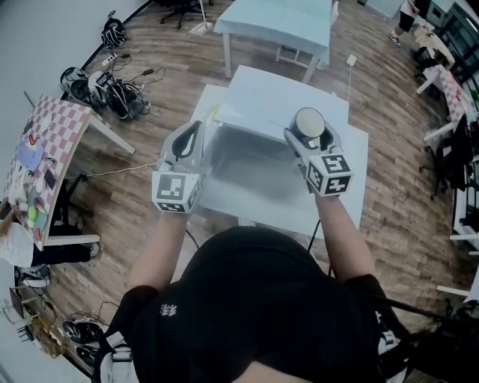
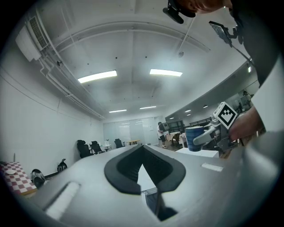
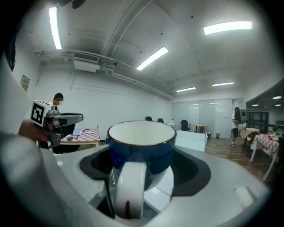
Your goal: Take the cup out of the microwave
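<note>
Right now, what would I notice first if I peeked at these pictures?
A blue ceramic cup with a white inside sits clamped in the right gripper, held over the white table. Next to it, the left gripper holds nothing, its dark jaws closed together.

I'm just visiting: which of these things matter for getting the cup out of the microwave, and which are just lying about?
Part of the job:
blue cup, held in the right tongs
white microwave
left tongs, shut and empty

Just lying about:
checkered table
black gear on the floor
pale blue table
</note>
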